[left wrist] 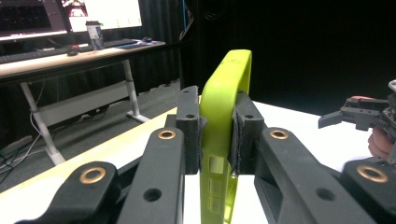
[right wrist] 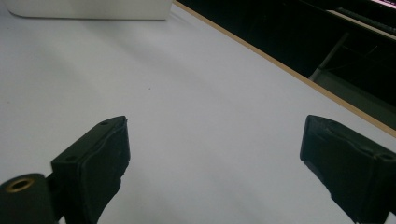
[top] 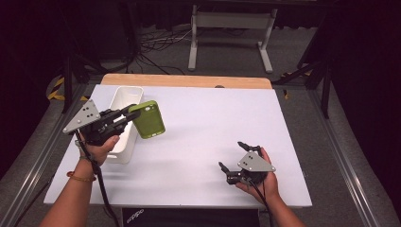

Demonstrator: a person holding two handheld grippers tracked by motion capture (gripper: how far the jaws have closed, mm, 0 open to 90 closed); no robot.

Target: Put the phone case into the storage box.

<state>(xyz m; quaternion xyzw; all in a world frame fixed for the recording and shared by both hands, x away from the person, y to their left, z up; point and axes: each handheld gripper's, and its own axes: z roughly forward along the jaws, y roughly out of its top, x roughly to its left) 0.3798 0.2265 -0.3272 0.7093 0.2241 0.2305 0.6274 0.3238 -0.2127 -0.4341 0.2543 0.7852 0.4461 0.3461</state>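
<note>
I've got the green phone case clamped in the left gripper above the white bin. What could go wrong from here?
1. The left gripper pinches the green phone case only by its thin rim; the soft case could flex and slip or twist out.
2. The case hangs past the white bin's right wall, so releasing now would likely drop it onto the table.
3. The right gripper rests open far away, too distant to steady anything.

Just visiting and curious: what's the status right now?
Left tool shut on green phone case, beside white bin. Right tool open, nothing between. Nothing in the way.
</note>
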